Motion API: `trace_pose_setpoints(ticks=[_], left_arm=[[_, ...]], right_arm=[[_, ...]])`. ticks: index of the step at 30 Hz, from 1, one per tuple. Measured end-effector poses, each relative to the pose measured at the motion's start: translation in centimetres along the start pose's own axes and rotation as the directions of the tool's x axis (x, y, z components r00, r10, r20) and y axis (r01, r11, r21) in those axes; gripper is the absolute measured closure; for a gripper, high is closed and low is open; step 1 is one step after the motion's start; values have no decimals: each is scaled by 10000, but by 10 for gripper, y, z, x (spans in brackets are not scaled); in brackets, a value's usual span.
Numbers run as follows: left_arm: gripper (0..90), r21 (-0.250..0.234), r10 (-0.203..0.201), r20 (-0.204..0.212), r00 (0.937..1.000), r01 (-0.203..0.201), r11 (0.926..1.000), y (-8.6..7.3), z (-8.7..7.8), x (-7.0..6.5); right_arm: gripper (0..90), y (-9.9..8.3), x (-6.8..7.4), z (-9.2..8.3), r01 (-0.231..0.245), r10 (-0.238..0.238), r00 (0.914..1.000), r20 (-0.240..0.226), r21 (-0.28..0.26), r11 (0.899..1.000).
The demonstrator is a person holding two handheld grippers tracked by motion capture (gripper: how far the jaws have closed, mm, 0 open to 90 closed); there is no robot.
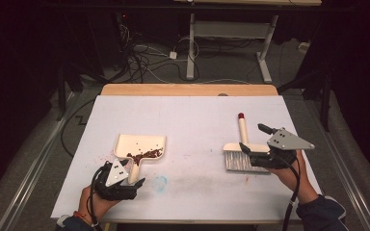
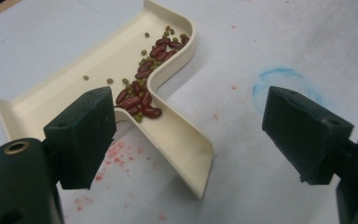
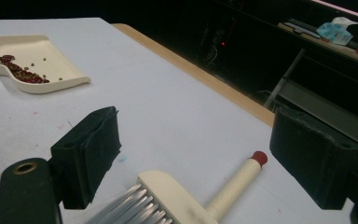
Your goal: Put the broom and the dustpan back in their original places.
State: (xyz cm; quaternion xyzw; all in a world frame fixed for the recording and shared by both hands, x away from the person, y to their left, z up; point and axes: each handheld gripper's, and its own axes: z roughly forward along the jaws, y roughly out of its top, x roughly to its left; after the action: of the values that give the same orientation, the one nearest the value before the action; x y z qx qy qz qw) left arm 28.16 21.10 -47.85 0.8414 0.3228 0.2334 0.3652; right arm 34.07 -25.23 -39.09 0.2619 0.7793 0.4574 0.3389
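Between the left gripper's [image 2: 191,135] wide-open fingers [image 2: 81,135] lies the dustpan [image 2: 177,135] handle, ungripped, beans [image 2: 142,91] heaped in its pan. Right gripper [image 3: 200,163] fingers [image 3: 88,154] gape too, empty, above the brush [image 3: 168,196] lying flat on the bench [image 1: 197,115].

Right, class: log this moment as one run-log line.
left tool: open, by dustpan handle | right tool: open, over brush | beans: in dustpan | both on table
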Motion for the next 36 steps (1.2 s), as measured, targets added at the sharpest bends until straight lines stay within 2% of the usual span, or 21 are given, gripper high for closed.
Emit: trace_pose_setpoints(ticks=[18,19,25,27,36], left_arm=[[170,4,179,-22,9998,-179,9998,1,1,-1],[170,57,96,9,10000,-96,9999,0,1,-2],[170,21,218,-63,9997,-218,9998,1,1,-2],[170,64,125,1,9999,-125,9999,0,1,-2],[170,87,168,-47,9998,-168,9998,1,1,-3]], right_arm=[[164,-20,1,-16,134,-134,9999,100,32,9999],[164,-21,2,-16,156,-156,9998,79,22,9999],[164,-28,4,-19,292,-292,9995,73,14,9996],[164,-31,5,-20,333,-333,9994,51,58,9994],[164,-45,9,-21,452,-451,9990,-48,230,9987]])
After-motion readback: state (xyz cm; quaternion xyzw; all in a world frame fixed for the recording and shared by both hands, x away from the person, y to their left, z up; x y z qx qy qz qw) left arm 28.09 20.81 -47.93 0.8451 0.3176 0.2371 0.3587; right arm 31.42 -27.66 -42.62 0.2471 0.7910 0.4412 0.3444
